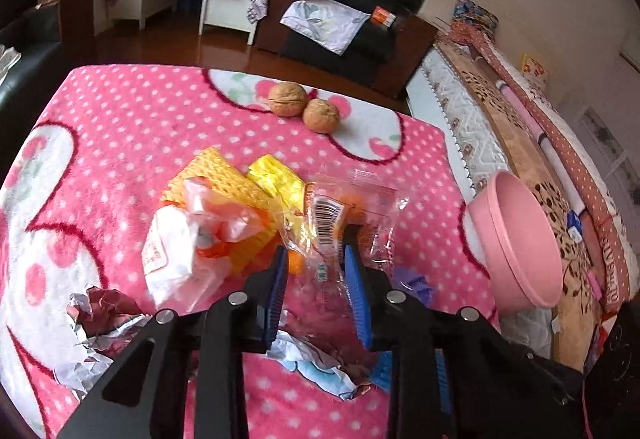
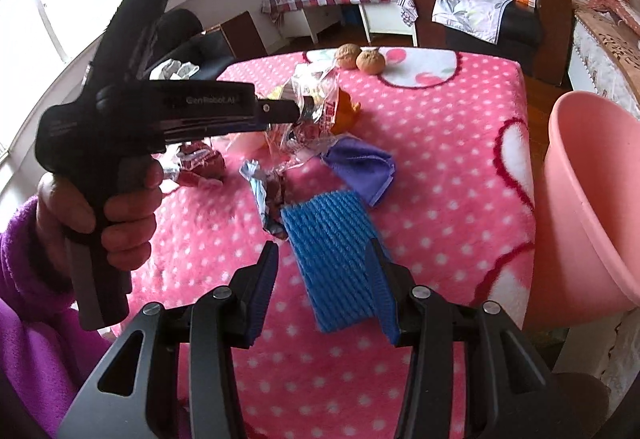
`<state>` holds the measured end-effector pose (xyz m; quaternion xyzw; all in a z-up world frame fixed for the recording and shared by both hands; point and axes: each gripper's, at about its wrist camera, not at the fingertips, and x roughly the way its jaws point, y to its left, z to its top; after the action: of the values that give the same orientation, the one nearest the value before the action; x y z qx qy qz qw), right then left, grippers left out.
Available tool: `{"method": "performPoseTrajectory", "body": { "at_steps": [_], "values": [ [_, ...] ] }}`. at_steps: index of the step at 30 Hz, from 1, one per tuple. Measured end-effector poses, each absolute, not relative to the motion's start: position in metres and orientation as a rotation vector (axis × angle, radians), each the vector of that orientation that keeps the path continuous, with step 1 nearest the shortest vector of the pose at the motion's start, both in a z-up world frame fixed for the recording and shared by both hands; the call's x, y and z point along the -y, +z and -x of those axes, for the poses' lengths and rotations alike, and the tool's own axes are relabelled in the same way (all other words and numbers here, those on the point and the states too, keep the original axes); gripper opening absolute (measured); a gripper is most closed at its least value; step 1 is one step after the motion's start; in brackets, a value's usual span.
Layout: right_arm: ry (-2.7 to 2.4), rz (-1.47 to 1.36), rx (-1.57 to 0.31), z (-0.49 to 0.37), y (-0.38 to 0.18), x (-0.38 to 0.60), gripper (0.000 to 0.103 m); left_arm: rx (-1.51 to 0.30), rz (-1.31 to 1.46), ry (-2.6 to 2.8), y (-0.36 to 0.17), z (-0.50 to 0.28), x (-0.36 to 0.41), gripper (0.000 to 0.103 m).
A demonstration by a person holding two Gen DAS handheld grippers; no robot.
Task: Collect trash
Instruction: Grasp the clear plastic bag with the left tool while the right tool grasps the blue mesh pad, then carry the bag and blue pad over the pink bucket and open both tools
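The left gripper pinches a clear plastic wrapper between its jaws, lifted above the pink blanket. The right gripper is spread wide, its right finger over a blue foam net. A pink basin stands right of it, 2 walnuts far ahead.

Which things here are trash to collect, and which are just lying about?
For the job:
clear barcode wrapper between the left gripper fingers
blue foam net below the open right gripper
crumpled red wrapper
pink bin

Lying about:
two walnuts
purple cloth
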<state>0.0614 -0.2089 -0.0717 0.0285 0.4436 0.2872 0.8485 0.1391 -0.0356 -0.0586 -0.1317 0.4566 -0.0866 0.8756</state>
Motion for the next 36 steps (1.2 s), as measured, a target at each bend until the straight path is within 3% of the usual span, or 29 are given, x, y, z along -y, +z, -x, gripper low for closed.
{"method": "performPoseTrajectory", "body": {
  "at_steps": [9, 12, 13, 15, 16, 17, 20, 36],
  "values": [
    [0.579, 0.032, -0.972, -0.061, -0.083, 0.198, 0.046, -0.957, 0.244, -0.146, -0.067, -0.142, 0.035, 0.029],
    [0.576, 0.017, -0.967, -0.063, -0.084, 0.2, 0.046, -0.959, 0.239, -0.188, -0.065, -0.14, 0.037, 0.01],
    [0.577, 0.009, -0.967, -0.064, -0.084, 0.202, 0.046, -0.954, 0.238, -0.19, -0.064, -0.138, 0.038, 0.008],
    [0.572, -0.005, -0.964, -0.064, -0.084, 0.205, 0.039, -0.939, 0.235, -0.204, -0.059, -0.135, 0.039, 0.007],
    [0.568, -0.005, -0.965, -0.064, -0.085, 0.205, 0.026, -0.935, 0.235, -0.213, -0.057, -0.133, 0.04, 0.006],
    [0.561, -0.004, -0.967, -0.064, -0.085, 0.206, 0.02, -0.933, 0.236, -0.217, -0.056, -0.132, 0.041, 0.006],
    [0.574, -0.046, -0.955, -0.064, -0.083, 0.212, 0.009, -0.92, 0.246, -0.234, -0.049, -0.128, 0.04, 0.006],
    [0.566, -0.239, -0.772, -0.059, -0.035, 0.255, 0.008, -0.791, 0.228, -0.317, 0.01, -0.106, 0.058, 0.006]
  ]
}}
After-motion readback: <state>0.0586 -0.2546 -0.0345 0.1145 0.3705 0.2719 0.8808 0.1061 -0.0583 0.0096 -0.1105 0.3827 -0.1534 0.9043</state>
